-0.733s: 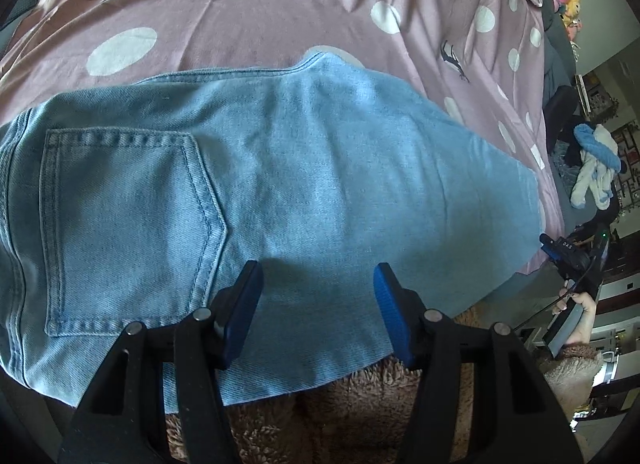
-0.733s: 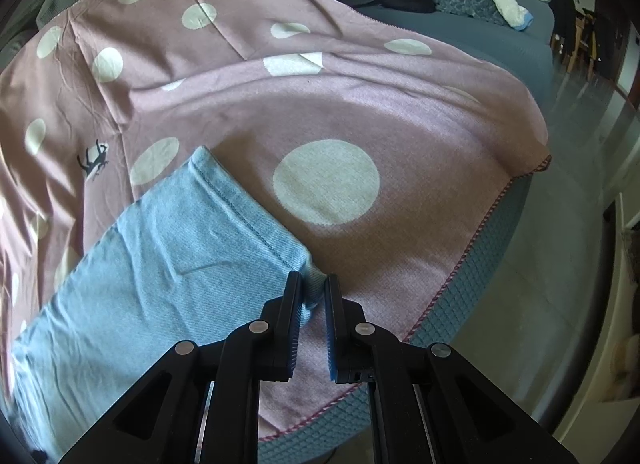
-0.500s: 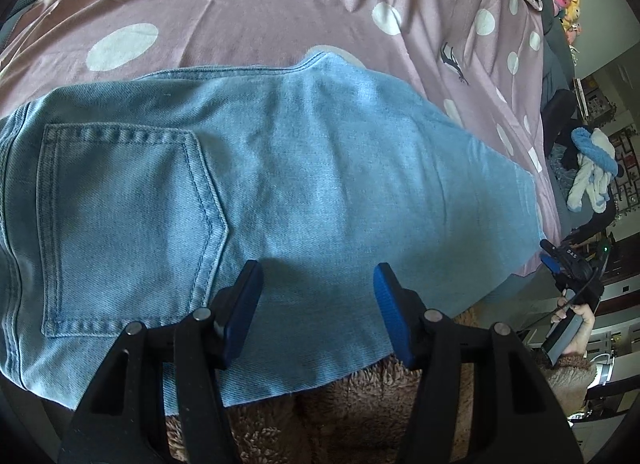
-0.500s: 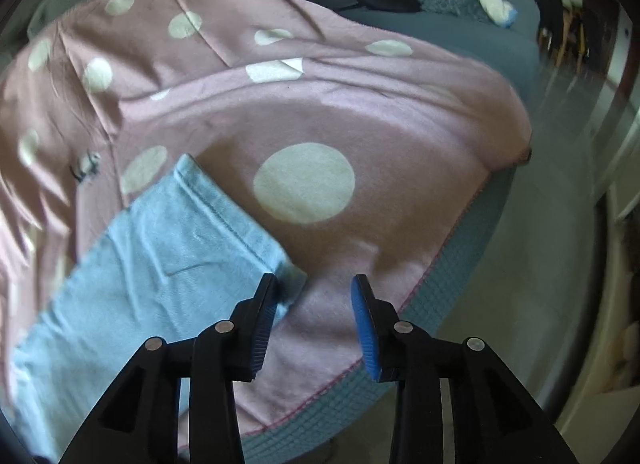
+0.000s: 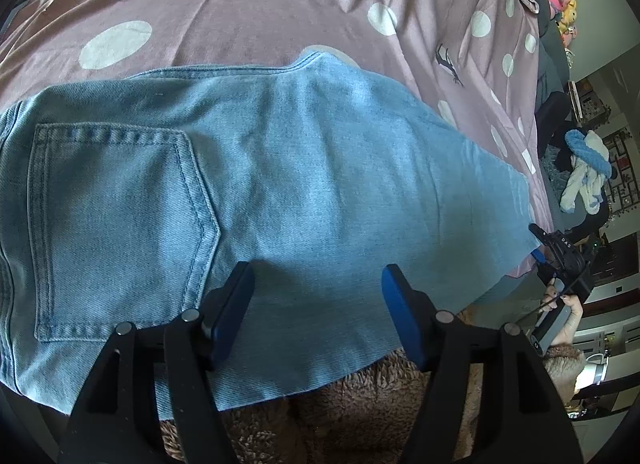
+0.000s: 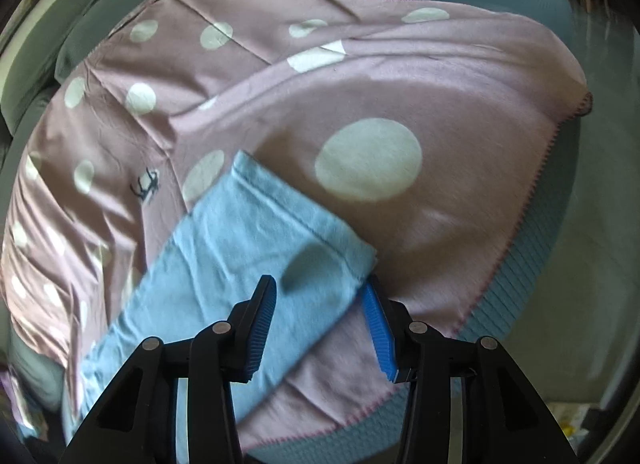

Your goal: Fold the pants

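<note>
Hand-held gripper (image 6: pixel 320 318) over leftward-slanting pants (image 6: pixel 256 248)

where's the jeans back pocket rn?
Left wrist view, left side: back pocket faces up on the jeans, just left of the left gripper.

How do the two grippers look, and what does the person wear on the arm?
Both the left gripper and the right gripper have black angular linkage arms with round silver pins and flat blue pads, ribbed on the right. The sleeve is fuzzy brown fleece.
</note>
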Demonstrator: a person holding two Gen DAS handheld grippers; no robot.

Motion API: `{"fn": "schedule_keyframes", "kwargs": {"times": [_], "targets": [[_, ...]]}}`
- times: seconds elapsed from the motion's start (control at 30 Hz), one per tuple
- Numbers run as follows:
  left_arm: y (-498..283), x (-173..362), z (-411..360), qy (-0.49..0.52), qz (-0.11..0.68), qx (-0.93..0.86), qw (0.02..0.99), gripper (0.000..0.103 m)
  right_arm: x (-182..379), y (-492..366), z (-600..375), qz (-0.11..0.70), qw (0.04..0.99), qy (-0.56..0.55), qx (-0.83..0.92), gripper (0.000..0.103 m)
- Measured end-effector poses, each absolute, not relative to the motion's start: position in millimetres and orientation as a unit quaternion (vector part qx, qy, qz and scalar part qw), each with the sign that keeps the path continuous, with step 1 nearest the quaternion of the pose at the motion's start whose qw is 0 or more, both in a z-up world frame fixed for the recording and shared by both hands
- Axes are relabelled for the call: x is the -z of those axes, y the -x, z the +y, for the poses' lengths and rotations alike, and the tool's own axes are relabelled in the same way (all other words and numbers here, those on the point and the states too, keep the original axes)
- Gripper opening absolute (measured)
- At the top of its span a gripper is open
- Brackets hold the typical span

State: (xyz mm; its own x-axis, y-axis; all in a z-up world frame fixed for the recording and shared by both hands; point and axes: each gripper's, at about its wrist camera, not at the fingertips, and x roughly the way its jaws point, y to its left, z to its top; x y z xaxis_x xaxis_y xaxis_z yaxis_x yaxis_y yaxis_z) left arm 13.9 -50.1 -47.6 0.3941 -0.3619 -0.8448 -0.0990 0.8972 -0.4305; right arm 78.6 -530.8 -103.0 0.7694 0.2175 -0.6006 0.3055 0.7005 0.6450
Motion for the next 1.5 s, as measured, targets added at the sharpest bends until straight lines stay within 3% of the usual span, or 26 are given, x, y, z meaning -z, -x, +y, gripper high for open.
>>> {"fn": "schedule_keyframes", "kwargs": {"times": [0.1,0.2,0.23,0.47,0.73,1.03,1.27,1.4,1.47,1.5], "targets": [[-12.5,46.8,-49.8,0.212,0.543,0.082,0.809,0.066,103.9,-84.5,-538.1,0.320,0.856,-0.405,0.015,0.044],[-10.9,44.8,-50.2,0.212,0.538,0.084,0.811,0.064,101.6,-87.8,-542.7,0.325,0.854,-0.405,0.026,0.017],[-10.3,44.1,-48.8,0.214,0.538,0.085,0.811,0.063,97.0,-86.1,-542.9,0.319,0.855,-0.409,0.023,0.014],[-2.1,24.4,-32.7,0.223,0.513,0.062,0.827,0.063,1.7,-56.0,-502.8,0.234,0.914,-0.327,-0.048,0.013],[7.0,6.6,-14.4,0.225,0.487,0.036,0.843,0.063,-75.3,-42.6,-375.3,0.217,0.945,-0.168,-0.180,0.013],[7.2,8.4,-3.5,0.234,0.488,0.025,0.840,0.063,-39.1,-52.6,-232.8,0.312,0.898,-0.016,-0.311,0.013],[2.9,13.0,-3.6,0.234,0.496,0.031,0.836,0.064,5.5,-56.4,-191.9,0.388,0.857,0.038,-0.337,0.013],[-3.1,10.7,-7.9,0.234,0.497,0.037,0.835,0.064,5.0,-48.8,-197.3,0.390,0.849,0.032,-0.356,0.027],[-7.4,5.5,-13.1,0.232,0.491,0.047,0.839,0.064,-1.4,-40.8,-211.8,0.379,0.851,0.015,-0.362,0.041],[-9.8,2.3,-15.9,0.230,0.487,0.054,0.841,0.063,-3.1,-38.5,-217.5,0.376,0.853,0.009,-0.361,0.053]]}}
